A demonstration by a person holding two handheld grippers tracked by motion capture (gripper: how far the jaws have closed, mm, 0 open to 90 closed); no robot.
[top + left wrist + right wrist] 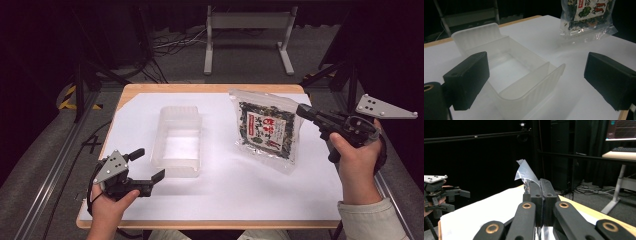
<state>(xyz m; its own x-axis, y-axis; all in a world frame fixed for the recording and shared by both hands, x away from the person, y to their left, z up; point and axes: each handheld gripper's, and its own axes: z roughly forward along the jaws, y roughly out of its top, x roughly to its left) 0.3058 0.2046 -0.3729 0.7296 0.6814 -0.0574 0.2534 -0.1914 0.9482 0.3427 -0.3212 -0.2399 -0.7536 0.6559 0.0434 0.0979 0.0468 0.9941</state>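
A clear bag of dark dried seaweed with a red and white label lies right of centre on the white sheet. My right gripper is shut on its far right edge. In the right gripper view a clear corner of the bag sticks up past the closed right gripper. An empty translucent plastic container sits at the middle of the table. My left gripper is open beside its near left corner. In the left gripper view the container lies between the open left gripper's jaws, with the bag beyond it.
The white sheet covers most of the wooden table. A white metal stand and cables are on the floor beyond the far edge. Dark tripod legs stand off the table's left and right far corners.
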